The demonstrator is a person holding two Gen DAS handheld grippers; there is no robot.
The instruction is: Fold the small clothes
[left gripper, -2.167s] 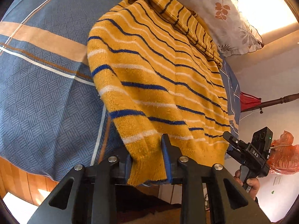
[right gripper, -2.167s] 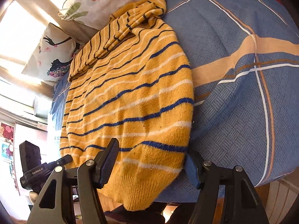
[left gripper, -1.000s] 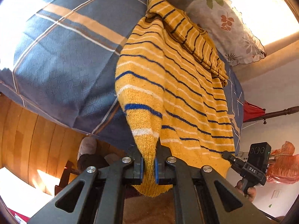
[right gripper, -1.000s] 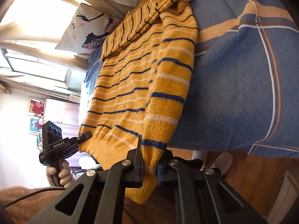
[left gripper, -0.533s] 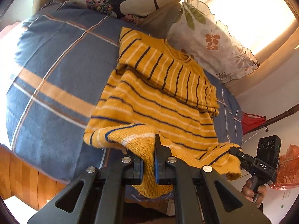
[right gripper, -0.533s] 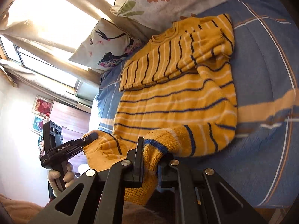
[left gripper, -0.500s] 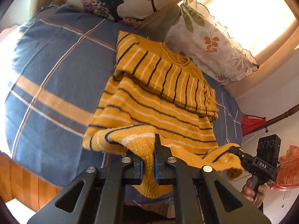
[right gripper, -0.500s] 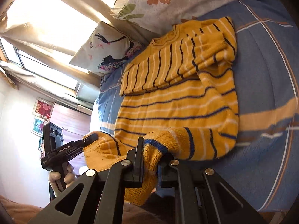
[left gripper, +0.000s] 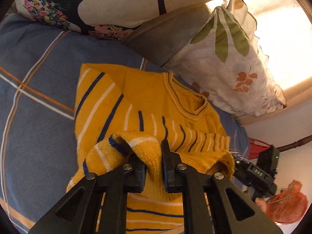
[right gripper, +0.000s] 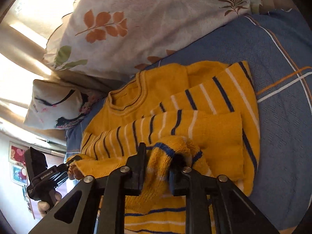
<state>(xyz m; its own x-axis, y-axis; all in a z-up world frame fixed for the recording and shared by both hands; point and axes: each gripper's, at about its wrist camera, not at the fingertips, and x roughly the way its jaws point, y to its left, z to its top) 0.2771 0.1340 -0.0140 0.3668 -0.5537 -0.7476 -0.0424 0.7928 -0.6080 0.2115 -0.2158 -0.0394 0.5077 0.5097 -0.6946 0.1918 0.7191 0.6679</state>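
Observation:
A yellow knit sweater [left gripper: 148, 105] with blue and white stripes lies on the blue bed, collar toward the pillows, sleeves folded across the chest. My left gripper [left gripper: 153, 156] is shut on one hem corner, carried up over the chest. My right gripper [right gripper: 156, 156] is shut on the other hem corner of the sweater [right gripper: 204, 120], beside the folded sleeve. Each gripper shows in the other's view: the right one [left gripper: 253, 173] at the lower right, the left one [right gripper: 48, 173] at the lower left, both holding the hem edge.
Two patterned pillows [left gripper: 234, 62] [right gripper: 136, 25] lean at the head of the bed just beyond the collar. The blue bedspread [left gripper: 35, 97] with orange and white lines spreads to the left of the sweater. A red bag [left gripper: 286, 204] is off the bed.
Both grippers have carried the hem from the bed's foot edge up over the sweater's body toward the collar, doubling the lower half over the upper half. The jaws have stayed shut.

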